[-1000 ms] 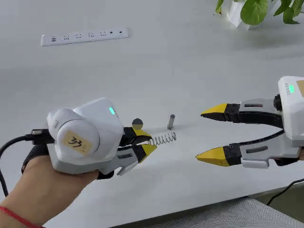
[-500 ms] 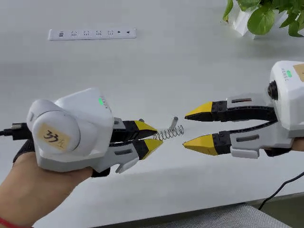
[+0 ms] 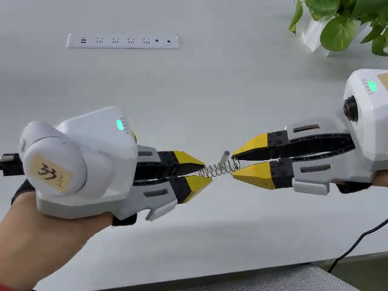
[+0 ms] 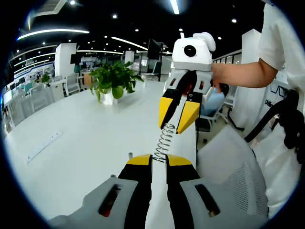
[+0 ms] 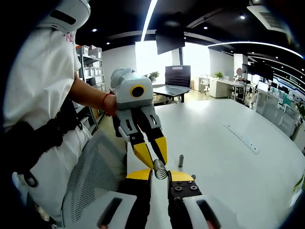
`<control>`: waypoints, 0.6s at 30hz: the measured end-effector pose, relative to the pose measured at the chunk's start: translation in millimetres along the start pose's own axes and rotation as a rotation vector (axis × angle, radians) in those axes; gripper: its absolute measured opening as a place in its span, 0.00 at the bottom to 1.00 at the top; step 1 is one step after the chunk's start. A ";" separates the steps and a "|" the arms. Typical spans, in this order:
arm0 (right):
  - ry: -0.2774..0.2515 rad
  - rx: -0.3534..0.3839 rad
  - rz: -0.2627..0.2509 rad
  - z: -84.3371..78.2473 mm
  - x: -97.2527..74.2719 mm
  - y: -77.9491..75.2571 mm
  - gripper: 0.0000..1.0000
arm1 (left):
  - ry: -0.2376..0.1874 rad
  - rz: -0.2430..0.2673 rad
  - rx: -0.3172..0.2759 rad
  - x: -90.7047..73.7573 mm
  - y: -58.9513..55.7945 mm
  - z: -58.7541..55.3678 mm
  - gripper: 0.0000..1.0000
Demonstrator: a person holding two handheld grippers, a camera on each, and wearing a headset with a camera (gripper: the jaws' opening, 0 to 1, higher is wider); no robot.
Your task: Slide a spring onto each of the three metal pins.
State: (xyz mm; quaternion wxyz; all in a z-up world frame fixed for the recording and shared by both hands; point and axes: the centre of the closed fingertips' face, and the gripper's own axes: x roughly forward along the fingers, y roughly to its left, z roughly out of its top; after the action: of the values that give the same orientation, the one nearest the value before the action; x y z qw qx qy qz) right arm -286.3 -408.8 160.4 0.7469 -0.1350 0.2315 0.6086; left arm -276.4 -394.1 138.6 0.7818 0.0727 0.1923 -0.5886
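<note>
A single coil spring (image 3: 217, 169) hung in the air above the worktop (image 3: 242, 85), stretched between two hand-held grippers. The left hand-held gripper (image 3: 204, 171) pinched its left end with jaws nearly together. The right hand-held gripper (image 3: 236, 162) had its jaws narrowed onto the right end. One metal pin (image 3: 225, 156) stood upright just behind the spring. The spring looked light, springy and easily bent, so it was best gripped gently near one end, leaving the bore open.
</note>
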 end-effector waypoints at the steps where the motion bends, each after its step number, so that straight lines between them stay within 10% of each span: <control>1: 0.001 0.000 0.002 0.1 0.0 0.2 0.08 | 0.000 -0.001 0.000 -0.1 -0.2 -0.2 0.07; 18: 0.016 -0.015 0.025 6.0 0.3 5.3 0.06 | -0.018 -0.027 0.000 -1.1 -5.8 0.7 0.07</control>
State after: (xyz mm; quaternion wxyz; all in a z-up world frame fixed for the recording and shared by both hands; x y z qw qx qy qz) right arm -290.3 -404.4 165.8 0.7364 -0.1427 0.2346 0.6183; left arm -282.0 -395.0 140.3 0.7756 0.0648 0.1864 -0.5996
